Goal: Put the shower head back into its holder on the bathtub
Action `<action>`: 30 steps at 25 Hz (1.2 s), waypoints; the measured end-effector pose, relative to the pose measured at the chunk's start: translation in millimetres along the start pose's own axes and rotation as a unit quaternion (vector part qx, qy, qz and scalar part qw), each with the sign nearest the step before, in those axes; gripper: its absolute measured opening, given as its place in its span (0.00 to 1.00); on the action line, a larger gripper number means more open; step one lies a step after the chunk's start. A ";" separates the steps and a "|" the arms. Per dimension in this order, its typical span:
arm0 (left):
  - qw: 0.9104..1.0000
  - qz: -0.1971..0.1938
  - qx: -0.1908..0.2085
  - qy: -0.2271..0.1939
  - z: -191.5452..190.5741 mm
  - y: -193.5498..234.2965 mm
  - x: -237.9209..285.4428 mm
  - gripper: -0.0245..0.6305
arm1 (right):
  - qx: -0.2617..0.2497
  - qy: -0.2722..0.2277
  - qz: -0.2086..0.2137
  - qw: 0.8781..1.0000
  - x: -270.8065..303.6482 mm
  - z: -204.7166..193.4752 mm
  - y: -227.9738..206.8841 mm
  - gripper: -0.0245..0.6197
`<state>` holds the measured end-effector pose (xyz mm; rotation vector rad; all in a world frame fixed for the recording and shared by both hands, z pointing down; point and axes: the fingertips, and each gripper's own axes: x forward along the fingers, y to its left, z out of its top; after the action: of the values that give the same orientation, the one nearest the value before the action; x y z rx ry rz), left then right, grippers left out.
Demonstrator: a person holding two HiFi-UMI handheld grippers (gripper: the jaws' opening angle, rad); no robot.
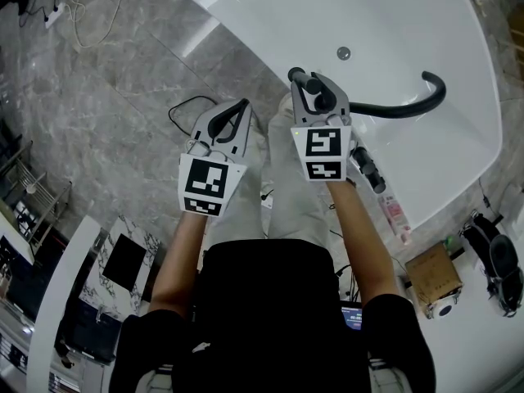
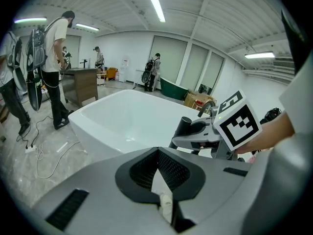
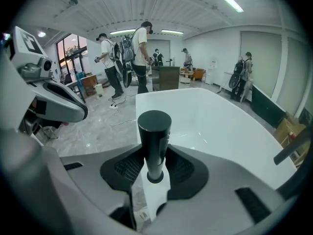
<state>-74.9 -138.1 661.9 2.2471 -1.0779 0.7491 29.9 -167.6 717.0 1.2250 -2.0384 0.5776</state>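
Observation:
My right gripper [image 1: 314, 90] is shut on the black cylindrical shower head [image 1: 296, 75] over the near rim of the white bathtub [image 1: 458, 178]. In the right gripper view the shower head [image 3: 154, 129] stands upright between the mesh pads, which sit against its sides, with the tub rim [image 3: 205, 116] behind it. Its black hose [image 1: 409, 109] curves away into the tub. A black fitting [image 1: 366, 169] sits on the rim under my right wrist. My left gripper [image 1: 242, 105] hovers over the floor left of the tub, shut with nothing in it [image 2: 159, 148]. I cannot make out the holder.
The tub's drain [image 1: 344, 53] lies in the basin. A pink bottle [image 1: 395, 214] and a cardboard box [image 1: 432, 273] stand right of the person. Cables [image 1: 190, 102] and a power strip [image 1: 53, 13] lie on the marble floor. Several people stand far off [image 3: 142, 58].

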 end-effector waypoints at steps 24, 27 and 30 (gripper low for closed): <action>1.000 0.002 0.005 -0.008 9.1 -2.4 -8.5 0.06 | -0.004 0.006 0.020 1.000 -11.4 -4.4 10.4 0.25; 1.000 0.003 0.007 -0.012 14.9 -2.3 -11.5 0.06 | 0.010 0.004 0.024 1.000 -16.7 -0.9 10.6 0.28; 1.000 0.004 0.011 -0.019 23.3 -4.4 -16.1 0.06 | 0.018 0.002 0.027 0.999 -25.3 3.7 10.4 0.29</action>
<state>-74.0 -142.8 633.6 2.2854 -1.1021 0.7284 27.7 -150.5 695.4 1.1932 -2.0716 0.6442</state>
